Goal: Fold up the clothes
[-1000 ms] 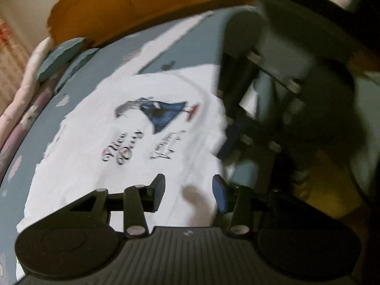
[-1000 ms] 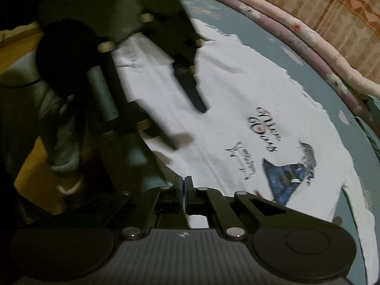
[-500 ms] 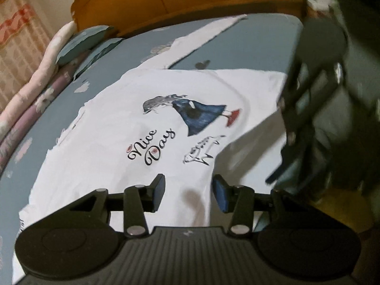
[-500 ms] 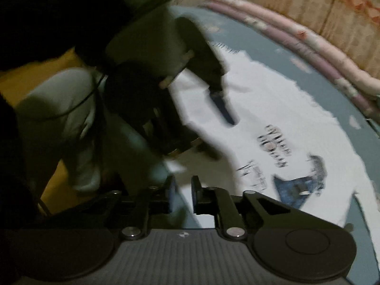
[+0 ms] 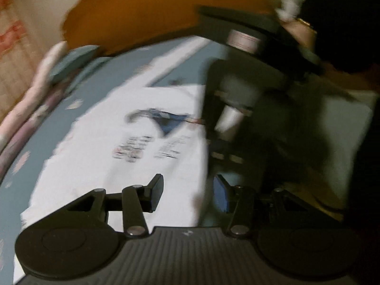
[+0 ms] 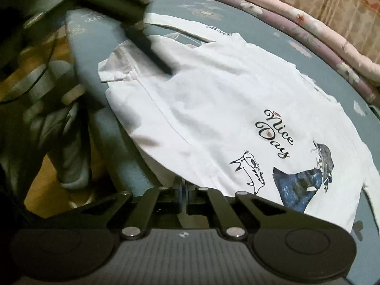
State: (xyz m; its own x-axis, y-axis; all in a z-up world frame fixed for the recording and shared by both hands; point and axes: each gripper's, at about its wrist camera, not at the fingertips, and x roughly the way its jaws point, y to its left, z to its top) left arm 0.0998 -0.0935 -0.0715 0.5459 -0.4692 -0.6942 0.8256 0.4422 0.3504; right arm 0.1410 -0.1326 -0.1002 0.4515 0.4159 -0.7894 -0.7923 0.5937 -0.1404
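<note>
A white T-shirt [image 6: 213,99] printed with "Nice Day", a cat and a figure in blue lies spread on the blue bed sheet [image 6: 308,54]. My right gripper [image 6: 184,191] is shut on the shirt's near edge at the side of the bed, and the cloth there is lifted slightly off the sheet. My left gripper [image 5: 187,194] hovers over the other end of the shirt [image 5: 95,156]. Its jaws are opening with nothing between them. In the right wrist view one of its dark fingers [image 6: 152,49] reaches over the sleeve. The left wrist view is blurred.
Rolled pink and purple quilts [image 6: 320,38] line the far side of the bed. Blue pillows [image 5: 71,61] and an orange wooden headboard [image 5: 154,11] close its head end. Beside the bed, a person's leg and slipper [image 6: 71,154] stand on the wooden floor [image 6: 47,190].
The right gripper's jaws parted half a second ago and are now shut on the shirt's near edge. The left gripper has shifted over the shirt, and the right tool looms close again.
</note>
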